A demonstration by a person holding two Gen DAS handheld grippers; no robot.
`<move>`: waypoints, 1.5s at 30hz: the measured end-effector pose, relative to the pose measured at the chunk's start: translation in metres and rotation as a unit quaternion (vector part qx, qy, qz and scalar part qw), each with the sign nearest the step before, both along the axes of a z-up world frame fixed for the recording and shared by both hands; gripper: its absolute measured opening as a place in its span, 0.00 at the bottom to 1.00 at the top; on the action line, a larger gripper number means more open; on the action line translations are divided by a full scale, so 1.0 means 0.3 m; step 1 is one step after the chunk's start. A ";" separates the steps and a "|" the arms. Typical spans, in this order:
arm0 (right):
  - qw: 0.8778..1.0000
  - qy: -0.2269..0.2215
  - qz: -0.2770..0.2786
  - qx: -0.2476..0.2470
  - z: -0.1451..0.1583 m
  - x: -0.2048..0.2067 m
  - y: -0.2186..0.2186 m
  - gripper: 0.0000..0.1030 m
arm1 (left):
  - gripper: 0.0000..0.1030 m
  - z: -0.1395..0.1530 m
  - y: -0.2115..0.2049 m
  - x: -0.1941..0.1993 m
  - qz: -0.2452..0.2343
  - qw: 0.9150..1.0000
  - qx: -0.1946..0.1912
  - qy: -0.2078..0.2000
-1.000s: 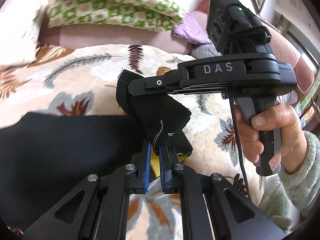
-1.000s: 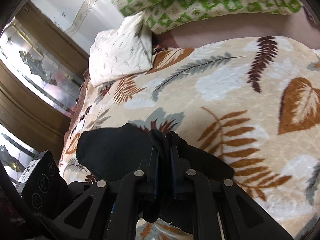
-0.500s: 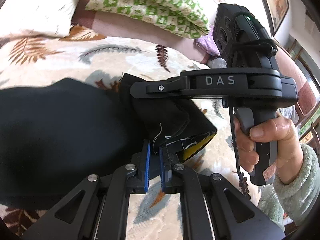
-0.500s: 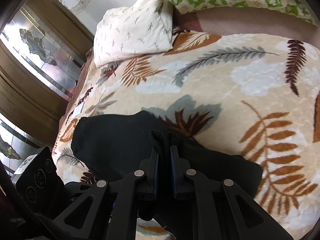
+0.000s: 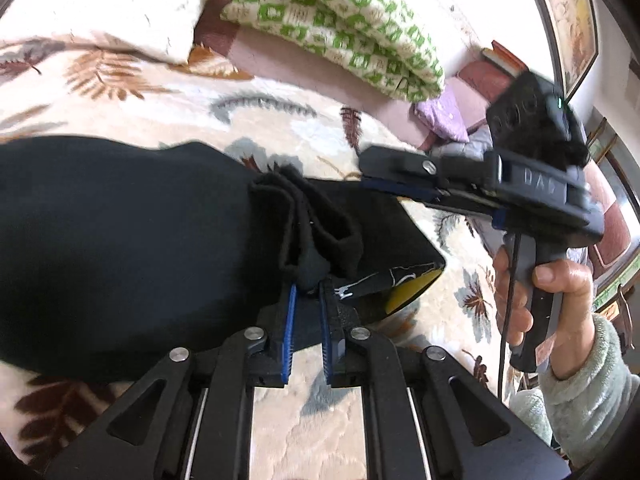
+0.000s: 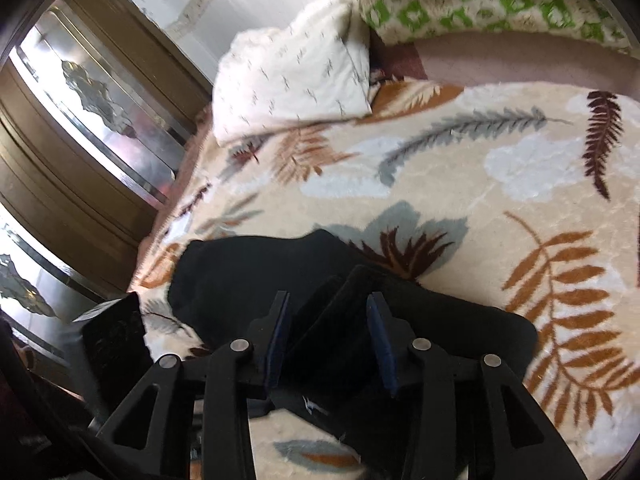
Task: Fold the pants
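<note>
The black pants (image 5: pixel 120 232) lie folded over on the leaf-patterned blanket (image 5: pixel 280 128). My left gripper (image 5: pixel 307 292) is nearly shut and still pinches a bunched hem of the pants at its tips. A yellow and white inner label (image 5: pixel 408 288) shows at the pants' right end. My right gripper (image 6: pixel 326 312) is open, its jaws apart over the black pants (image 6: pixel 240 280), with a fold of cloth loose between them. In the left wrist view the right gripper (image 5: pixel 404 184) hovers just above the pants' far edge, held by a hand (image 5: pixel 556 292).
A white pillow (image 6: pixel 296 76) and a green-and-white checked quilt (image 5: pixel 344 24) lie at the bed's head. A purple cushion (image 5: pixel 444 116) sits at the far right. Wood-and-glass wardrobe doors (image 6: pixel 80 120) stand beside the bed.
My right gripper has opened and let go of the pants. The carried end has come down onto the rest of the pants. My left gripper has opened slightly but keeps the hem.
</note>
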State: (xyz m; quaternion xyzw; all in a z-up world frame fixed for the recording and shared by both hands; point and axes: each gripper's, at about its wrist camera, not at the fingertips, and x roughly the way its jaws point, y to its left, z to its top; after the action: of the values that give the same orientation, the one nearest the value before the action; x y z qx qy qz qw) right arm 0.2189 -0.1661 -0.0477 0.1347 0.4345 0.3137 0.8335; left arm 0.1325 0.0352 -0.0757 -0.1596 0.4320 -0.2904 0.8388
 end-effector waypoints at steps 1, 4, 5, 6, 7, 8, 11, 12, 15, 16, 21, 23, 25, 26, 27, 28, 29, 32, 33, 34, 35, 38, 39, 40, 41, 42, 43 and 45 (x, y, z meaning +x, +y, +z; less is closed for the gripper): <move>1.000 -0.002 -0.002 0.001 0.009 -0.010 -0.014 0.40 | 0.07 0.021 0.007 -0.012 0.000 1.000 -0.001 -0.008; 1.000 -0.009 -0.014 -0.002 0.029 -0.052 -0.070 0.40 | 0.07 0.085 -0.009 -0.015 -0.008 0.999 -0.002 -0.032; 1.000 -0.009 -0.018 -0.002 0.031 -0.064 -0.088 0.40 | 0.07 0.099 -0.018 -0.012 -0.012 0.999 -0.004 -0.036; 1.000 -0.011 -0.022 -0.003 0.033 -0.075 -0.107 0.40 | 0.07 0.118 -0.035 -0.003 -0.017 0.999 -0.004 -0.041; 1.000 -0.012 -0.028 -0.004 0.034 -0.086 -0.126 0.40 | 0.07 0.138 -0.066 0.010 -0.027 0.999 0.001 -0.046; 0.999 -0.014 -0.035 -0.006 0.036 -0.097 -0.142 0.40 | 0.07 0.147 -0.086 0.019 -0.031 0.998 0.006 -0.048; 0.998 -0.014 -0.055 -0.010 0.028 -0.115 -0.182 0.40 | 0.07 0.167 -0.152 0.053 -0.042 0.998 0.016 -0.052; 0.998 -0.012 -0.059 -0.010 0.023 -0.116 -0.191 0.40 | 0.07 0.171 -0.167 0.064 -0.042 0.998 0.014 -0.052; 0.998 -0.006 -0.065 -0.012 0.003 -0.119 -0.213 0.40 | 0.07 0.160 -0.196 0.089 -0.043 0.998 0.018 -0.044; 0.998 -0.004 -0.065 -0.012 -0.004 -0.120 -0.216 0.40 | 0.07 0.131 -0.210 0.108 -0.044 0.998 0.029 -0.029; 0.997 -0.002 -0.066 -0.037 -0.059 -0.129 -0.209 0.38 | 0.07 -0.010 -0.221 0.142 -0.036 0.996 0.074 0.020; 0.997 0.000 -0.070 -0.045 -0.096 -0.133 -0.217 0.36 | 0.07 -0.056 -0.205 0.137 -0.035 0.997 0.071 0.025; 0.996 0.003 -0.072 -0.047 -0.141 -0.137 -0.227 0.35 | 0.05 -0.078 -0.193 0.135 -0.029 0.997 0.064 0.024; 0.996 0.004 -0.072 -0.048 -0.163 -0.136 -0.230 0.35 | 0.04 -0.081 -0.192 0.137 -0.027 0.997 0.062 0.025; 0.996 0.005 -0.071 -0.046 -0.187 -0.134 -0.234 0.35 | 0.04 -0.081 -0.193 0.138 -0.027 0.997 0.063 0.025; 0.997 0.004 -0.071 -0.041 -0.196 -0.132 -0.241 0.35 | 0.04 -0.076 -0.195 0.137 -0.029 0.997 0.066 0.023; 0.997 0.004 -0.072 -0.032 -0.193 -0.133 -0.250 0.35 | 0.04 -0.069 -0.199 0.136 -0.031 0.997 0.070 0.021; 0.997 -0.007 -0.078 -0.022 -0.146 -0.163 -0.273 0.40 | 0.04 -0.045 -0.199 0.134 -0.032 0.997 0.070 0.020; 0.997 -0.013 -0.078 -0.024 -0.130 -0.178 -0.277 0.44 | 0.04 -0.035 -0.195 0.132 -0.031 0.997 0.067 0.019; 0.996 -0.024 -0.075 -0.033 -0.108 -0.204 -0.280 0.45 | 0.04 -0.023 -0.193 0.128 -0.030 0.998 0.062 0.016; 0.996 -0.031 -0.072 -0.043 -0.097 -0.222 -0.279 0.48 | 0.04 -0.012 -0.192 0.126 -0.029 0.998 0.060 0.013; 0.994 -0.044 -0.060 -0.085 -0.096 -0.283 -0.266 0.56 | 0.04 0.012 -0.197 0.124 -0.030 0.998 0.058 0.006; 0.993 -0.045 -0.057 -0.098 -0.105 -0.296 -0.256 0.57 | 0.04 0.016 -0.201 0.127 -0.030 0.998 0.060 0.004; 0.991 -0.046 -0.054 -0.113 -0.118 -0.309 -0.243 0.57 | 0.04 0.018 -0.206 0.129 -0.031 0.998 0.061 0.004; 0.990 -0.046 -0.053 -0.121 -0.133 -0.316 -0.231 0.56 | 0.04 0.017 -0.213 0.133 -0.032 0.997 0.064 0.005; 0.990 -0.044 -0.054 -0.123 -0.147 -0.319 -0.225 0.57 | 0.04 0.017 -0.220 0.135 -0.033 0.997 0.067 0.005; 0.990 -0.041 -0.057 -0.124 -0.157 -0.313 -0.214 0.56 | 0.04 0.012 -0.230 0.139 -0.035 0.997 0.071 0.007; 0.988 -0.048 -0.068 -0.127 -0.162 -0.304 -0.189 0.56 | 0.04 0.001 -0.245 0.145 -0.037 0.996 0.081 0.011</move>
State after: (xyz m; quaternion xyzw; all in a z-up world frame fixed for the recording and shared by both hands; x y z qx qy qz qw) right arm 0.1278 -0.2229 -0.0962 0.0420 0.4205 0.2047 0.8829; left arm 0.1760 -0.0382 -0.0753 -0.0783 0.4686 -0.2834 0.8330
